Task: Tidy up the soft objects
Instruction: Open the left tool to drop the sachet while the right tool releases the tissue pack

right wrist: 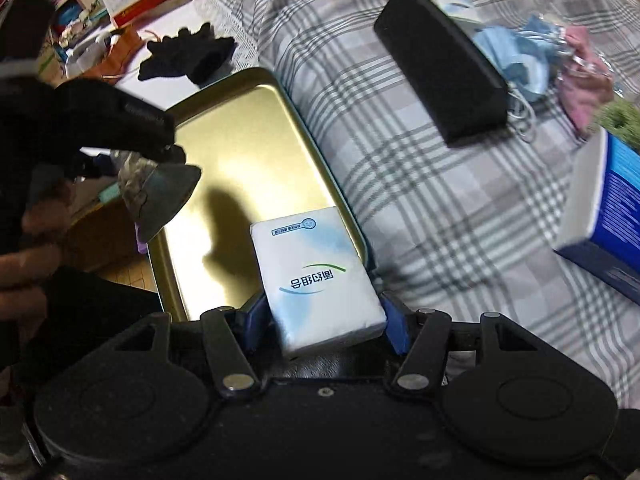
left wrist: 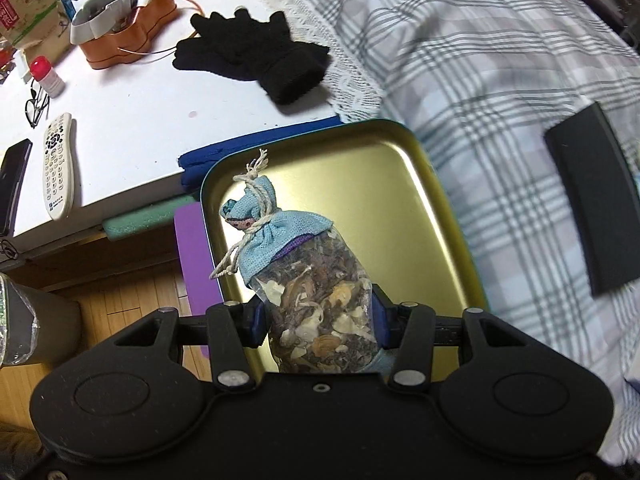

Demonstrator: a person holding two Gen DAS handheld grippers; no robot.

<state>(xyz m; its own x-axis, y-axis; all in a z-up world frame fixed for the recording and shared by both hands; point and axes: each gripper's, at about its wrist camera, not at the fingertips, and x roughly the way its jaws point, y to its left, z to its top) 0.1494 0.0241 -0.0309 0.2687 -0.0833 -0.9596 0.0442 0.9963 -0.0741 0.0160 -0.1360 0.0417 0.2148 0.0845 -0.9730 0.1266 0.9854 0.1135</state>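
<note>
Two tools are busy at once, both over the same spot. Biggest thing around is the plaid blanket (right wrist: pixel 420 208) covering the bed (grey and white checks, lace edging along one side), and next to it the white worktop (left wrist: pixel 152 120) full of clutter.

On the blanket's edge sits the gold tin tray (left wrist: pixel 384 184), shallow with rounded corners and a teal rim, partly overhanging the floor. A black rectangular case (right wrist: pixel 440 64) lies on the blanket well apart from the tray, with a heap of blue face masks (right wrist: pixel 516 60) just beside its far end. A blue and white box (right wrist: pixel 612 216) pokes in at the right edge of the right wrist view.

On the worktop, a pair of black knit gloves (left wrist: pixel 248 52) lies near the lace edge, an orange tin (left wrist: pixel 132 28) behind them, and a white remote (left wrist: pixel 58 168) toward the near corner.

The left tool (left wrist: pixel 318 318) is clamped on a potpourri sachet (left wrist: pixel 316 292), clear pouch of dried bits with a light blue cloth top tied with string, held up above the tray. The right tool (right wrist: pixel 324 316) is squeezed onto a tissue pack (right wrist: pixel 316 276), white with pale blue print, its far end over the tray's near corner; can't tell if it's touching the metal.
</note>
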